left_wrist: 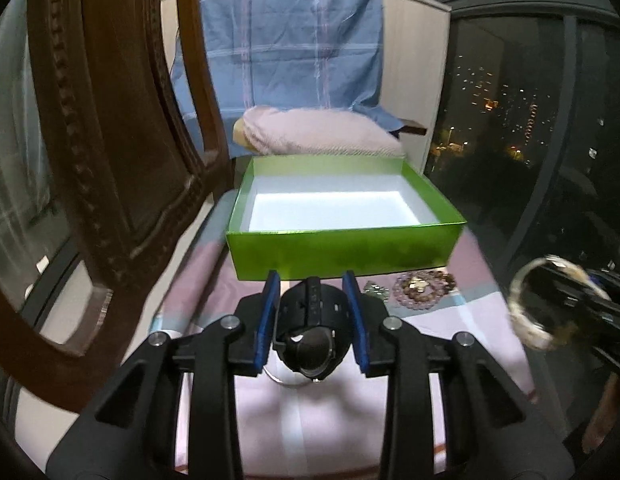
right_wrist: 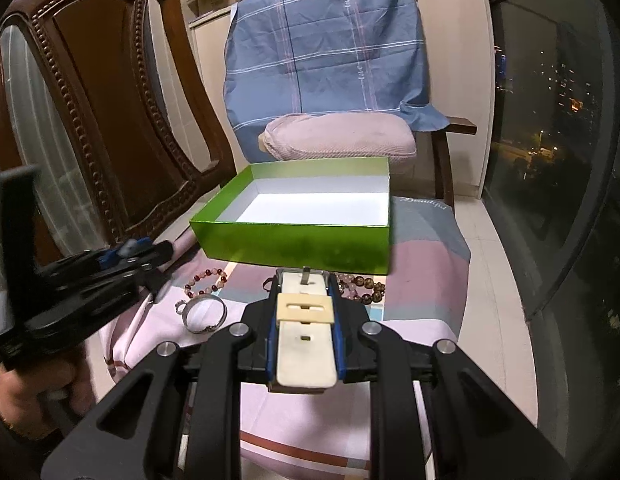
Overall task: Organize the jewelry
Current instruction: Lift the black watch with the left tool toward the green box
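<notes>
An open green box (left_wrist: 341, 246) with a white inside stands empty on a pink and grey cloth; it also shows in the right wrist view (right_wrist: 294, 246). My left gripper (left_wrist: 311, 286) is shut on a black watch (left_wrist: 311, 320), held just before the box's near wall. My right gripper (right_wrist: 306, 280) is shut on a cream-strapped watch (right_wrist: 306, 336), also just before the box. The right gripper shows at the right edge of the left wrist view (left_wrist: 565, 296). The left gripper shows at the left of the right wrist view (right_wrist: 150, 254).
On the cloth lie a brown bead bracelet (left_wrist: 423, 286), a red and pink bead bracelet (right_wrist: 206, 278), a silver bangle (right_wrist: 204, 312) and more beads (right_wrist: 365, 288). A carved wooden chair (right_wrist: 90, 100) stands left. A chair with blue cloth (right_wrist: 329, 48) stands behind.
</notes>
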`<state>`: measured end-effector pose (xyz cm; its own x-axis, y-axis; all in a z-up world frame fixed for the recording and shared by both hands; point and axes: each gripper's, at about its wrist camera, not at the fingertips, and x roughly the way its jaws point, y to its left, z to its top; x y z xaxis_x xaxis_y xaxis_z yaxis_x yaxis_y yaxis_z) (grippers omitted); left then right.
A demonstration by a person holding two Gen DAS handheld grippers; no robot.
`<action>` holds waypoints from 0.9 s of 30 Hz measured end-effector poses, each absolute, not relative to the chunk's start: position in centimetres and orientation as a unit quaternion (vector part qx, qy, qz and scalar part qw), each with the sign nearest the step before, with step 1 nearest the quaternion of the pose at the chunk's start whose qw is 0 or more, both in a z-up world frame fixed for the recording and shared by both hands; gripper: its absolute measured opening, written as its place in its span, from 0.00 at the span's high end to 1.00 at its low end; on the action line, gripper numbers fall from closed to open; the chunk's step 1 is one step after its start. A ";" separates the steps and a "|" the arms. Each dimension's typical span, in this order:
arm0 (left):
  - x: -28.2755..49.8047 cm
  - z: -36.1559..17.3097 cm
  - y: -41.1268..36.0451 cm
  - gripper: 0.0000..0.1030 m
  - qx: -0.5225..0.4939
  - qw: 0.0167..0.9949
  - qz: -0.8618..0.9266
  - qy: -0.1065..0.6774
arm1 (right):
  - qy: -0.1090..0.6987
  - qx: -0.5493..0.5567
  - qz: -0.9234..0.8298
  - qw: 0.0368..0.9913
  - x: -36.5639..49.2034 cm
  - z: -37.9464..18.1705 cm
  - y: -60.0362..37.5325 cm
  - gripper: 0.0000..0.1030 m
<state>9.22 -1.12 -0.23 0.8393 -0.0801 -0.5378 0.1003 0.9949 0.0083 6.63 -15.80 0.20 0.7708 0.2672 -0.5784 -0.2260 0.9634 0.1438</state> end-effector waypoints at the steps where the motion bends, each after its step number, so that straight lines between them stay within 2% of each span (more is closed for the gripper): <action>1: 8.5 0.3 -1.4 0.69 0.024 0.960 -0.047 0.274 | 0.312 0.034 0.129 0.941 6.7 0.2 -15.7 0.79; 5: 6.1 2.0 -2.1 0.69 0.044 0.967 -0.039 0.248 | 0.313 0.034 0.126 0.941 6.6 0.3 -14.8 0.79; 13: 4.9 3.8 -0.9 0.69 0.018 0.969 -0.017 0.247 | 0.294 0.019 0.131 0.947 5.5 2.0 -12.6 0.79; 27: 5.3 2.6 -2.0 0.69 0.026 0.960 -0.007 0.277 | 0.288 0.028 0.133 0.948 5.3 3.0 -13.4 0.79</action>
